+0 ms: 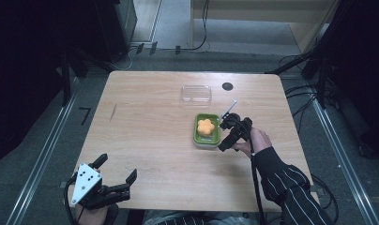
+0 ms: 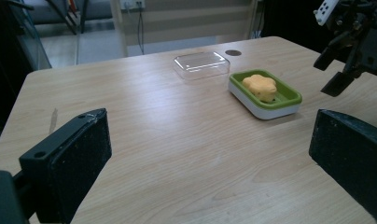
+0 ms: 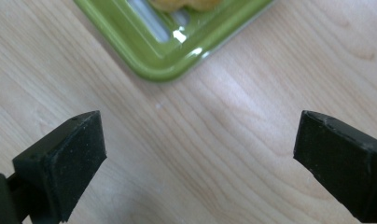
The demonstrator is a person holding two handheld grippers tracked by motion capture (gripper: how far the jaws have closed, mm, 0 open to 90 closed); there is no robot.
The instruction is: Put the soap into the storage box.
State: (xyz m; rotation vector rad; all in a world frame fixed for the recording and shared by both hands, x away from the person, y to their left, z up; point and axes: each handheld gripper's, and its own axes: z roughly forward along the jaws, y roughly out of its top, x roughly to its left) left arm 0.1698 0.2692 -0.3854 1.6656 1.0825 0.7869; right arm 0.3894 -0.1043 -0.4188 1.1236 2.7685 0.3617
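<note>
Toward the counter's right edge I have the right hand-held gripper spread wide and empty, just beside the green soap dish holding the orange soap. At the near left corner, my left hand-held gripper gapes, gripping nothing.

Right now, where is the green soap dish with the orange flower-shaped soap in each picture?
High view: the green and white soap dish sits right of the table's middle, just left of the right claw.
Left gripper view: upper right of centre, near the far edge.
Right gripper view: its green corner fills the top, above the open jaws.
Shared landmark: the orange flower-shaped soap lying in the dish.
</note>
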